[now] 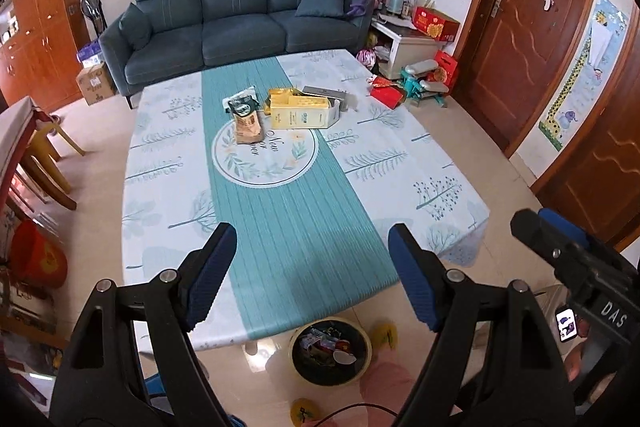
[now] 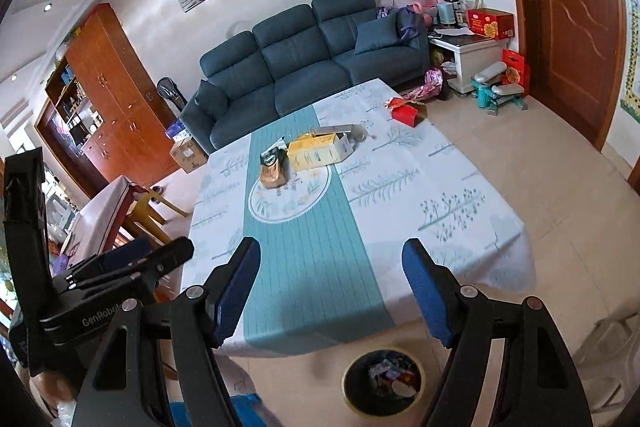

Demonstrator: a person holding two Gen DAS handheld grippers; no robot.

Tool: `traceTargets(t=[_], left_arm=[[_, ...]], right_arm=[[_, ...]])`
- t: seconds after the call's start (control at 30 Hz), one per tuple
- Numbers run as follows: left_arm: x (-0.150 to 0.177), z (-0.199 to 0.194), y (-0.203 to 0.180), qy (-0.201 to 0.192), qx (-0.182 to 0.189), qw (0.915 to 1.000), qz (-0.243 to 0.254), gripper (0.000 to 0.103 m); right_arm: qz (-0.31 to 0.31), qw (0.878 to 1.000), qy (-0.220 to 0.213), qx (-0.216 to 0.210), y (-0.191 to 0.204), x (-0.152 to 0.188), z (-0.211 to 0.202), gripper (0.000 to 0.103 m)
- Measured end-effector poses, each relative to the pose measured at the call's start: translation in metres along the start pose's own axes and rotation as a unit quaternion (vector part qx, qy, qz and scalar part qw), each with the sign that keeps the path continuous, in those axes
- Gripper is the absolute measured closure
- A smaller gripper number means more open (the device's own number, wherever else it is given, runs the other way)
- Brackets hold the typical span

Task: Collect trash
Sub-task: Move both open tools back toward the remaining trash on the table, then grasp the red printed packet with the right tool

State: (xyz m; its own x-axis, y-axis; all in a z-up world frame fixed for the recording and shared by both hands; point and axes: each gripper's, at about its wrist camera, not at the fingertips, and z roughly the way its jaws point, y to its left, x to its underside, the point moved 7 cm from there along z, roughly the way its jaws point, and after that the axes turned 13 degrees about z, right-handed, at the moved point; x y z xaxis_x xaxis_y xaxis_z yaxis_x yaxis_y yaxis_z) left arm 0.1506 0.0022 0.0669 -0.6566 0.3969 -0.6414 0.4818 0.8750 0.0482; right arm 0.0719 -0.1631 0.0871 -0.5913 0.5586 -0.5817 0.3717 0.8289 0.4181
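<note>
On the table (image 1: 360,163) (image 2: 400,195), near its far middle, lie a brown snack bag (image 1: 247,123) (image 2: 274,170), a yellow carton (image 1: 300,109) (image 2: 316,151) and a grey box (image 1: 326,95) (image 2: 340,131). A red box (image 1: 386,95) (image 2: 406,113) sits at the far right corner. A black waste bin (image 1: 330,351) (image 2: 384,381) holding wrappers stands on the floor at the table's near edge. My left gripper (image 1: 312,275) hangs open over the near edge, nothing between its fingers. My right gripper (image 2: 332,291) is open and empty too, above the same edge. Each gripper shows at the edge of the other's view.
A blue sofa (image 1: 236,15) (image 2: 308,63) stands behind the table. A white side cabinet (image 1: 404,47) with boxes and a teal stool (image 1: 420,87) are at the far right by a wooden door (image 1: 528,27). Yellow chairs (image 1: 48,147) and a wooden cabinet (image 2: 108,95) stand left.
</note>
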Motion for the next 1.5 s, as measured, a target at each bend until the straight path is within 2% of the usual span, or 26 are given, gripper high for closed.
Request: traceTargets(t=[0.27, 0.5, 0.6, 0.83, 1.07, 1.27, 1.37, 1.5], left_arm=[[-0.058, 0.094, -0.01, 0.029, -0.02, 0.9991, -0.023, 0.027], [-0.117, 0.189, -0.01, 0.075, -0.028, 0.9926, -0.091, 0.027], [-0.134, 0.227, -0.008, 0.094, -0.039, 0.9868, -0.126, 0.027], [-0.152, 0.29, 0.011, 0.129, -0.049, 0.9708, -0.196, 0.027], [-0.164, 0.319, 0.033, 0.14, -0.052, 0.9565, -0.251, 0.027], [-0.179, 0.336, 0.046, 0.141, -0.04, 0.9538, -0.262, 0.027], [-0.183, 0.345, 0.057, 0.146, -0.048, 0.9511, -0.268, 0.027], [-0.177, 0.353, 0.078, 0.153, -0.06, 0.9374, -0.307, 0.027]], right_arm=[[-0.019, 0.999, 0.023, -0.024, -0.036, -0.087, 0.096, 0.028], [-0.039, 0.994, 0.096, -0.031, -0.079, -0.178, 0.204, 0.028], [-0.076, 0.99, 0.112, -0.03, -0.092, -0.217, 0.251, 0.028], [-0.105, 0.984, 0.139, -0.021, -0.116, -0.28, 0.359, 0.028], [-0.161, 0.975, 0.155, 0.002, -0.123, -0.301, 0.446, 0.028], [-0.233, 0.957, 0.172, 0.021, -0.122, -0.285, 0.497, 0.028], [-0.263, 0.948, 0.178, 0.031, -0.121, -0.278, 0.52, 0.028], [-0.285, 0.938, 0.193, 0.031, -0.117, -0.267, 0.543, 0.029]])
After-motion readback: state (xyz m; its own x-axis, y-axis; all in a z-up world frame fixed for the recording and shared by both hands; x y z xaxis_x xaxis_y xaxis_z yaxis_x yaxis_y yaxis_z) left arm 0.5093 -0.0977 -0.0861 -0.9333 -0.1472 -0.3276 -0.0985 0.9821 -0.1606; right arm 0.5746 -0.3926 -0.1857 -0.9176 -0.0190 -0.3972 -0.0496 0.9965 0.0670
